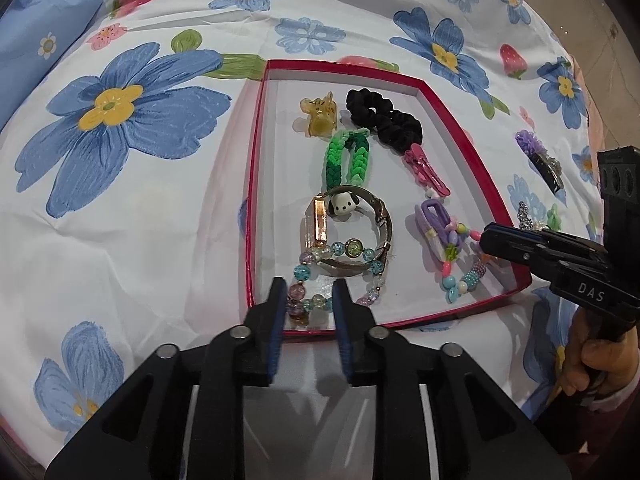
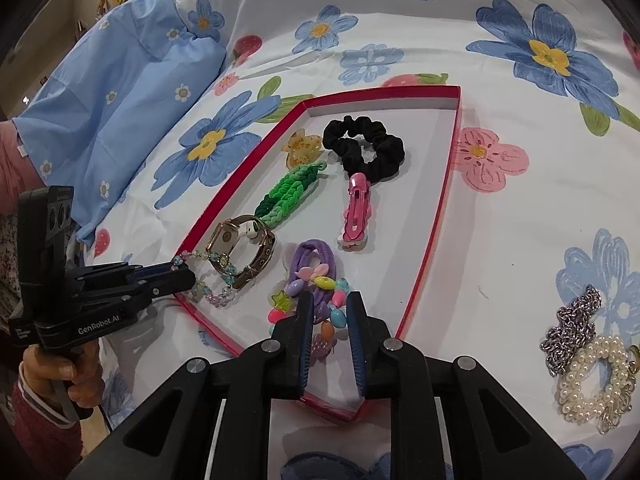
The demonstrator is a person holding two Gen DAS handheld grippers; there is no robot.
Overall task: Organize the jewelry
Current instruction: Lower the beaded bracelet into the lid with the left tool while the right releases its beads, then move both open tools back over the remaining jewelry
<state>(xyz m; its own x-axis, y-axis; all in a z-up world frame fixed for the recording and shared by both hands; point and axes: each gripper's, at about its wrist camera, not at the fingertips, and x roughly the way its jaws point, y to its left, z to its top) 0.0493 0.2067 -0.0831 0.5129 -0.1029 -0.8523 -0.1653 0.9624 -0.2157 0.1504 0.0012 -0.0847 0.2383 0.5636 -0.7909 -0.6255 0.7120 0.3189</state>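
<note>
A red-rimmed white tray [image 1: 472,148] [image 2: 452,152] lies on the flowered bedsheet. In it are a yellow claw clip [image 1: 318,116], a black scrunchie [image 1: 384,120] [image 2: 364,148], a green braided band [image 1: 346,156] [image 2: 292,192], a pink hair clip [image 1: 426,172] [image 2: 356,212], a watch [image 1: 348,236] [image 2: 240,248], a pastel bead bracelet [image 1: 316,280] [image 2: 212,276], a purple hair tie [image 2: 316,260] and a colourful bead bracelet [image 1: 460,268] [image 2: 328,304]. My left gripper [image 1: 309,304] [image 2: 182,274] is open over the pastel bracelet. My right gripper [image 2: 330,312] [image 1: 490,240] is open over the colourful bracelet.
On the sheet right of the tray lie a silver chain [image 2: 572,328], a pearl scrunchie [image 2: 596,384] and a purple flower clip [image 1: 536,152]. A blue pillow [image 2: 120,92] lies at the far left. The bed edge and floor [image 1: 600,20] show at the far right.
</note>
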